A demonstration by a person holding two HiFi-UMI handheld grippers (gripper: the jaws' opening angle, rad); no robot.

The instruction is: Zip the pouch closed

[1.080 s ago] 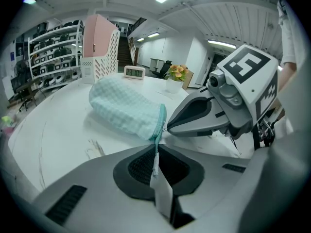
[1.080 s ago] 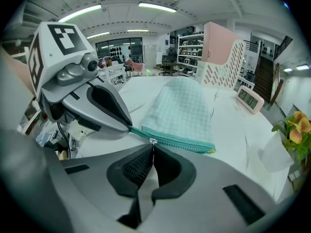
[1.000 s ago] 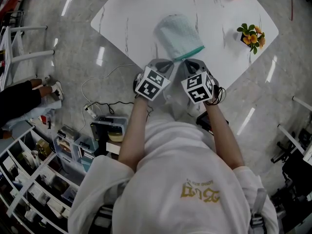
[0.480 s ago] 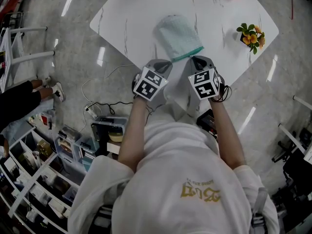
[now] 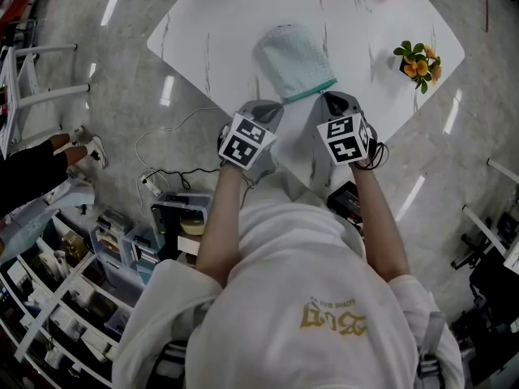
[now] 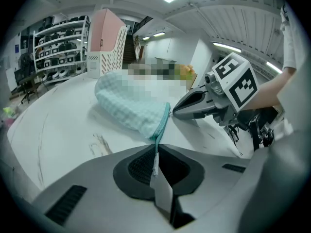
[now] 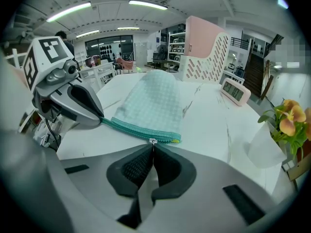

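Observation:
A pale teal checked pouch (image 5: 296, 59) lies on the white table (image 5: 219, 23) with its darker teal zipper edge (image 7: 138, 129) toward me. My left gripper (image 5: 272, 108) is shut on the thin tab at the zipper's left end (image 6: 155, 157). My right gripper (image 5: 331, 97) is shut on the small metal zipper pull (image 7: 153, 141), close to the zipper's right end. In the left gripper view the pouch (image 6: 129, 106) stretches away from the jaws, and the right gripper (image 6: 176, 111) sits at its far corner. Between the left gripper (image 7: 99, 118) and the pull the zipper looks closed.
A small pot of orange flowers (image 5: 419, 59) stands near the table's right corner. A pink file rack (image 7: 206, 47) and a small clock (image 7: 234, 92) stand at the far side. Cables and storage boxes (image 5: 174, 209) lie on the floor to my left.
My right gripper has slid right along the zipper edge, away from the left gripper. The left gripper and the pouch have stayed put.

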